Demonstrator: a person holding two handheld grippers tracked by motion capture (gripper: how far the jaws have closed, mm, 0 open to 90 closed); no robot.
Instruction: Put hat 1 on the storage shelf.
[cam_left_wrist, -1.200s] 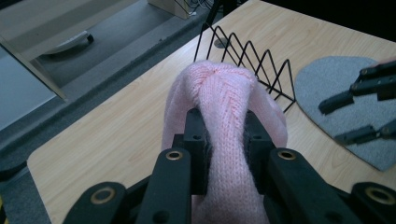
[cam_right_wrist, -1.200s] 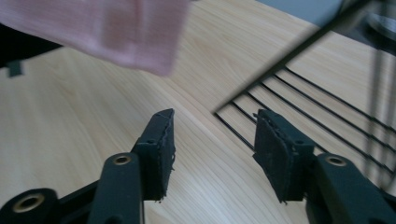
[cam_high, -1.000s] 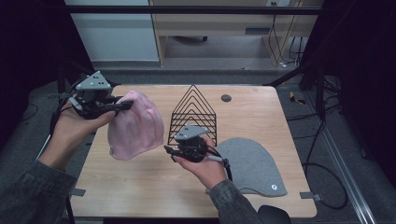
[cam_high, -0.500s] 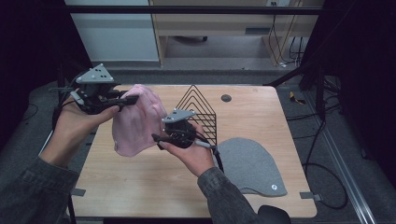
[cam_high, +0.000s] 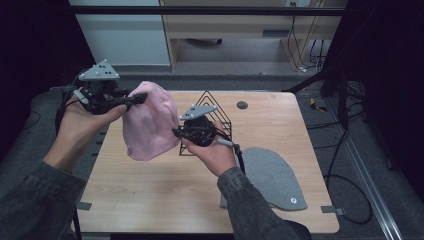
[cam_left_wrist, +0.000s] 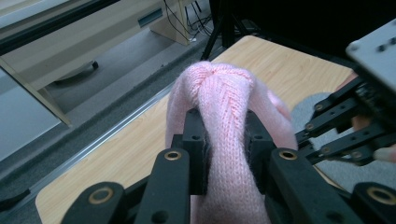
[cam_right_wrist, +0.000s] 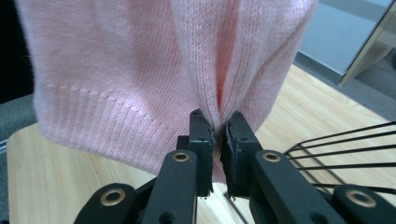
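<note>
Left gripper (cam_high: 137, 98) is clamping the pink knit hat (cam_high: 150, 122) aloft. Right gripper (cam_high: 176, 132) is pinching its side fold, jaws having just been closing.

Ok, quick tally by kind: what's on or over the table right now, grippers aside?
Knit hats: 2, the pink hat held up, the grey hat flat on the table
Black wire rack: 1
Small dark disc: 1
Total: 4

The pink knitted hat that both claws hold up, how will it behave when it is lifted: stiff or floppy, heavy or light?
The pink knitted hat is probably floppy: it sags and folds where the left claw bunches it. It seems light, since a small pinch by the right claw holds it. The knit looks grippy, unlikely to slip.
</note>
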